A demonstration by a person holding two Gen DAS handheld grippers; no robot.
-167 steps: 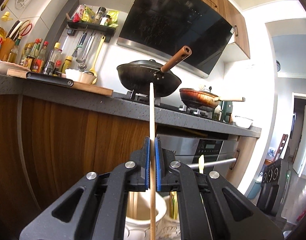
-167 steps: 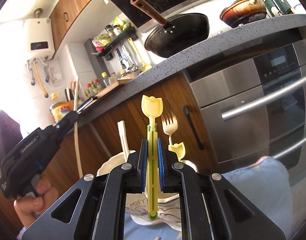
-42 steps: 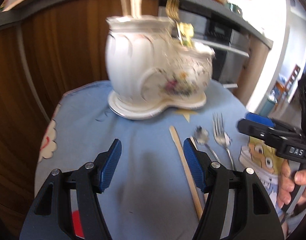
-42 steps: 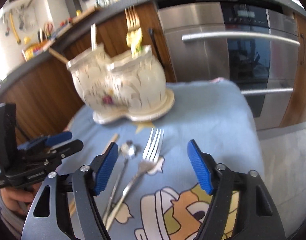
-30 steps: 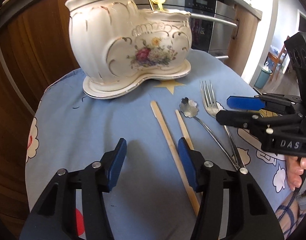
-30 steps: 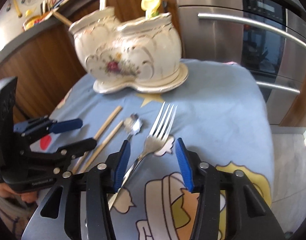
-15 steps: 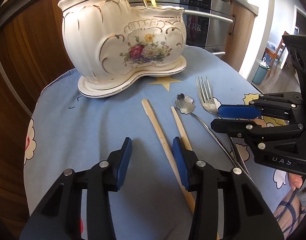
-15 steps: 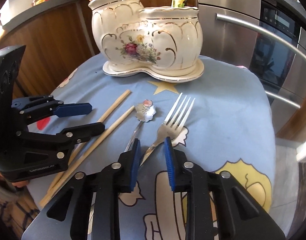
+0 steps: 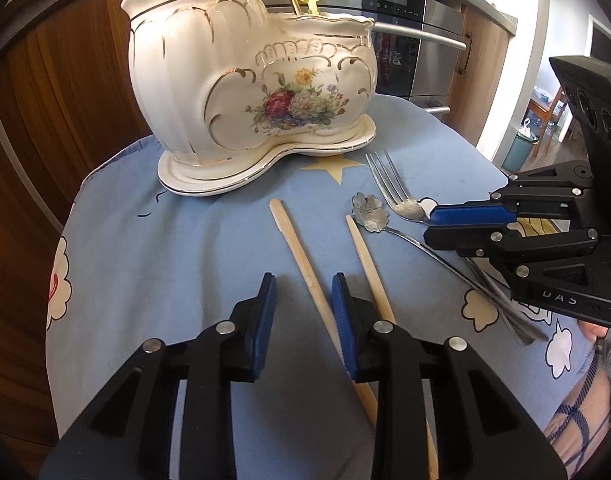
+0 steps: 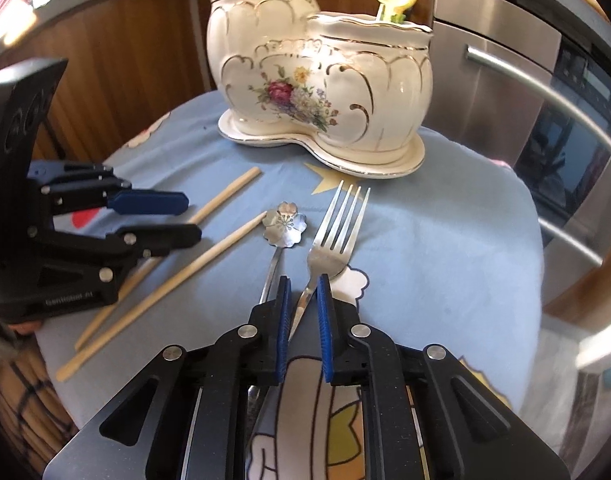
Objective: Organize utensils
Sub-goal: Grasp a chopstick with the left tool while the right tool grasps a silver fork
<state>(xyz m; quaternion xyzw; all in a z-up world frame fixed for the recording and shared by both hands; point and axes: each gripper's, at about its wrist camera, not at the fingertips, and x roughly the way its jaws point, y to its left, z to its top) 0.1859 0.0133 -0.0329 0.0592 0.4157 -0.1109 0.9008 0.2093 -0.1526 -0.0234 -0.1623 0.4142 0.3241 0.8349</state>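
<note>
A white floral ceramic utensil holder [image 9: 245,68] [image 10: 317,76] stands on a blue cloth and holds a gold fork, a yellow spoon and chopsticks. Two wooden chopsticks [image 9: 305,268] [image 10: 221,196], a flower-head spoon [image 9: 367,208] [image 10: 285,224] and a silver fork [image 9: 389,184] [image 10: 337,228] lie on the cloth. My left gripper [image 9: 301,280] [image 10: 185,220] is open, its jaws either side of the left chopstick. My right gripper [image 10: 303,284] [image 9: 429,226] is open by a narrow gap, its jaws either side of the fork's handle.
The round table top under the blue cartoon cloth [image 9: 185,248] is small, with edges close on all sides. A wooden cabinet front [image 9: 65,80] and a steel oven [image 10: 545,100] stand just behind it.
Both grippers have lowered to the table and narrowed. The left jaws closed in around a chopstick and the right jaws around the fork handle. The holder now looms nearer.
</note>
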